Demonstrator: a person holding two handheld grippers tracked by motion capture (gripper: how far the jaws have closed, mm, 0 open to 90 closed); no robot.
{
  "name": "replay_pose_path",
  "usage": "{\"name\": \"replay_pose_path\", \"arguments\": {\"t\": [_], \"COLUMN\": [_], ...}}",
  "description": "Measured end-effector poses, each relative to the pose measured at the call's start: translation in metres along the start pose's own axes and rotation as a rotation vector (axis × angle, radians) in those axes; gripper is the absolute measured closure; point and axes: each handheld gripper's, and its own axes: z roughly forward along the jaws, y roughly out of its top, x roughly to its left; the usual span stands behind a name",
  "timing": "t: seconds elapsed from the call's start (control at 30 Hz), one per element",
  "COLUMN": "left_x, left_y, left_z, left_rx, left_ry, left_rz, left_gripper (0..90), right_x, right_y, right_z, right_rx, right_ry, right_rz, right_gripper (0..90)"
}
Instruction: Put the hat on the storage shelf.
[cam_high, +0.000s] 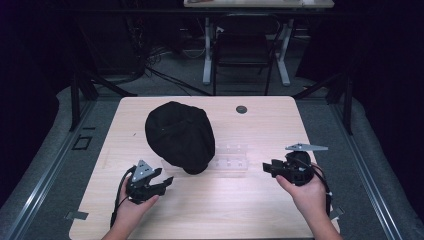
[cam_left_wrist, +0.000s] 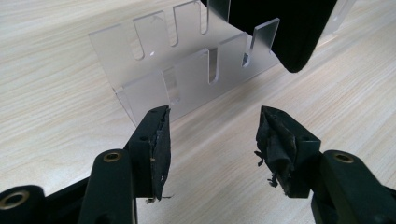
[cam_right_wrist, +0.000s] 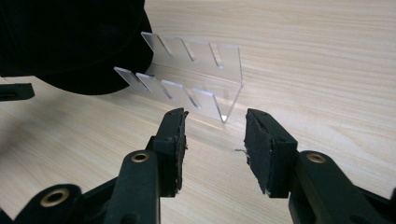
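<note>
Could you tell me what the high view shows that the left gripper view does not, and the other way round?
High view alone: both of the person's hands, the right claw, the whole outline of the black cap, the small dark round fitting near the table's far edge, and the chair beyond the table.

Left gripper view alone: the worn, frayed pads of the open left claw, and the slots cut in the clear acrylic rack.

Both: the cap, the rack, the left claw and the light wooden table.
</note>
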Motion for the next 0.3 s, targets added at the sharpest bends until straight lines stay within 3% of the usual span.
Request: {"name": "replay_pose_path", "arguments": {"t": [0.17,0.3], "left_x": [-0.005,-0.017], "left_y": [0.001,0.012], "left_z": [0.003,0.009], "left_rx": [0.013,-0.027], "left_ry": [-0.003,-0.048], "left_rz": [0.014,0.017], "left_gripper": [45.2,47.0], "right_x": [-0.005,-0.008], "right_y": [-0.013,-0.023], "right_z": [0.006,0.008], "right_rx": [-0.006,-0.047], "right_ry": [-0.017,-0.037], "right_rz": [0.003,-0.003], "right_gripper": [57.4,57.6]}}
